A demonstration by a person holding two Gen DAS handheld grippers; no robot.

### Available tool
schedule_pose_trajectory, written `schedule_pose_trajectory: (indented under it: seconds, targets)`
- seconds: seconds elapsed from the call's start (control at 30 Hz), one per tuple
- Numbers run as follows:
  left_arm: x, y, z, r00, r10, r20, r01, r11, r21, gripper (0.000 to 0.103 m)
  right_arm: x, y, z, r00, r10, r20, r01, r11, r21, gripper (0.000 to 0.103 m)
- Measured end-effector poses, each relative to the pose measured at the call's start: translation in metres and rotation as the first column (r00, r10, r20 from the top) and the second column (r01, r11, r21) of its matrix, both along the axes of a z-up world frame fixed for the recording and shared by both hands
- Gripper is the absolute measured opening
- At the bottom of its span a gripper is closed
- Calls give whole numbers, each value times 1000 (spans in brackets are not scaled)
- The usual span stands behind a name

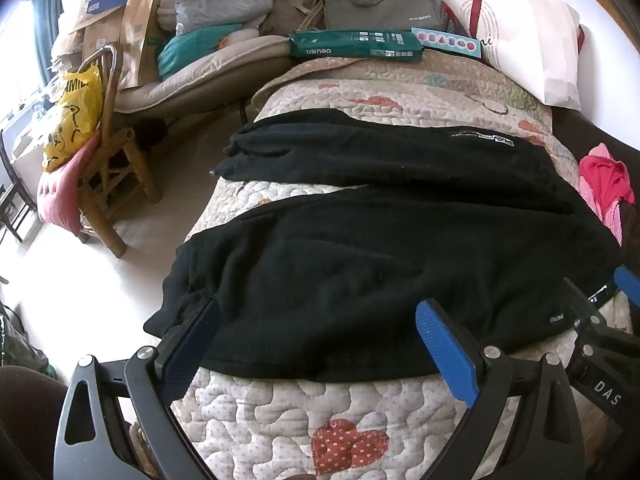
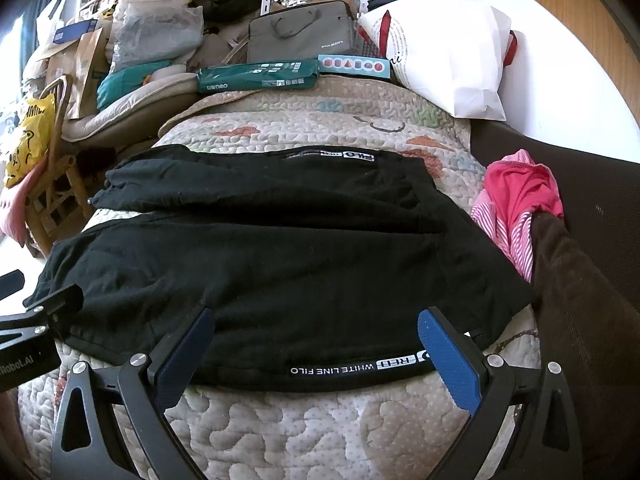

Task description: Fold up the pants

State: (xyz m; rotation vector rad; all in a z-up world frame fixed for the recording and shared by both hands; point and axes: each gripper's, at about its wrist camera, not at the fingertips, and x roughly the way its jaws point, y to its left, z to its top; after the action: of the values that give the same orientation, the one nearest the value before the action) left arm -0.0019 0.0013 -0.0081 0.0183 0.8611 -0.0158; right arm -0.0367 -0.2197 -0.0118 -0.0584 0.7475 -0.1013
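One pair of black pants (image 1: 400, 248) lies spread; both grippers' fingers (image 1: 446, 352) (image 2: 448, 364) released.

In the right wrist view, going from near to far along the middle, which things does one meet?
right gripper → black pants → quilted cover → green package → grey bag

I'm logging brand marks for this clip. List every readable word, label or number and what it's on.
"WHITE LINE FILO", then "RED": waistband of the black pants.
"deli": green pack, printed upside down.
"DAS": right gripper body.
"Robot.AI", start cut off: left gripper body.
White patch on the far pants edge, grey bag logo, yellow bag lettering: too blurred.
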Motion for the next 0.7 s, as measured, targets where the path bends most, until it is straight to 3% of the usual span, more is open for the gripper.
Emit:
schedule_pose_trajectory:
  seconds: [0.7]
  targets:
    - [-8, -21, -16, 999, -37, -38, 39, 998, 46, 98, 1, -4, -3, 1000, -4, -10, 4, 1000, 2, 103]
